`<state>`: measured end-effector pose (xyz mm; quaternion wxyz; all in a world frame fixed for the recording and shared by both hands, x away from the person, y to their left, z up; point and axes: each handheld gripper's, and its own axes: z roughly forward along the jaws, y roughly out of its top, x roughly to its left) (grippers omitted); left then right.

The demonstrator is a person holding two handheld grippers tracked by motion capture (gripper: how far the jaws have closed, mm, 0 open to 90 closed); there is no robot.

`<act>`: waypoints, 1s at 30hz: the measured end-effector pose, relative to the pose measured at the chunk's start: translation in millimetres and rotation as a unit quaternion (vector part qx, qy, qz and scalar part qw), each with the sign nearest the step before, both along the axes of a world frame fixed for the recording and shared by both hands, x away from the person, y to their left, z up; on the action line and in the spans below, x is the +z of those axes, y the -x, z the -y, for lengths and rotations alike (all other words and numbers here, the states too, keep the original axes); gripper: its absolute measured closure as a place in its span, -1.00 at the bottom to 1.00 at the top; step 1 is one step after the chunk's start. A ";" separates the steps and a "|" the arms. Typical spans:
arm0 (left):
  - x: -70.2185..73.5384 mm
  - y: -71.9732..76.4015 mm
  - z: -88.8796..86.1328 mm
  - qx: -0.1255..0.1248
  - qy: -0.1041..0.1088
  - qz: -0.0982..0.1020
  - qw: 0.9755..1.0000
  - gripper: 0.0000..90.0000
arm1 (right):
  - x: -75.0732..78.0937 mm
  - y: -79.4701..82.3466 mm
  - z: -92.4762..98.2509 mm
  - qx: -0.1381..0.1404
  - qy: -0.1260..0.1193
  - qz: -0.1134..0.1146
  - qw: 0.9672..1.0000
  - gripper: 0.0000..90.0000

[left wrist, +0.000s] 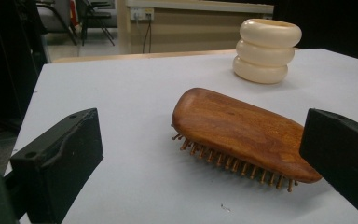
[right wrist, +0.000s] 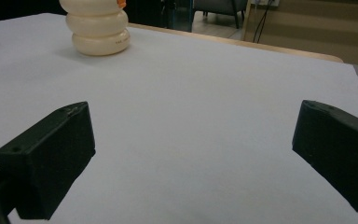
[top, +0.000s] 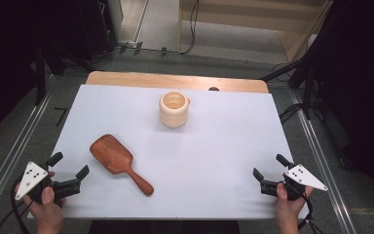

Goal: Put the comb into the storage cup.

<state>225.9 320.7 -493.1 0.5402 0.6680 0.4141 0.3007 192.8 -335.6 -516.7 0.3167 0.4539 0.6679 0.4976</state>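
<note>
A brown wooden hairbrush [top: 121, 163] lies bristles down on the white table top [top: 224, 141], its handle toward the near edge. In the left gripper view the hairbrush [left wrist: 242, 130] lies just beyond the jaws, partly behind the right one. A cream ribbed cup [top: 174, 109] stands upright toward the back middle. The cup [left wrist: 266, 50] also appears far off in the left gripper view, and the cup [right wrist: 98, 28] stands at the top left of the right gripper view. My left gripper [top: 69, 165] is open at the near left, close to the brush. At the near right my right gripper [top: 270, 167] is open over bare table.
The table's wooden back edge [top: 175, 80] shows beyond the white top. Metal rails [top: 316, 146] run along both sides of the table. Cables and dark stands lie on the floor behind.
</note>
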 end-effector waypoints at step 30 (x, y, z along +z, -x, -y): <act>0.4 -0.1 3.1 -0.003 -0.012 -0.004 1.000 -1.00 | 1.3 -0.9 -2.0 0.013 0.005 -0.005 1.000 -1.00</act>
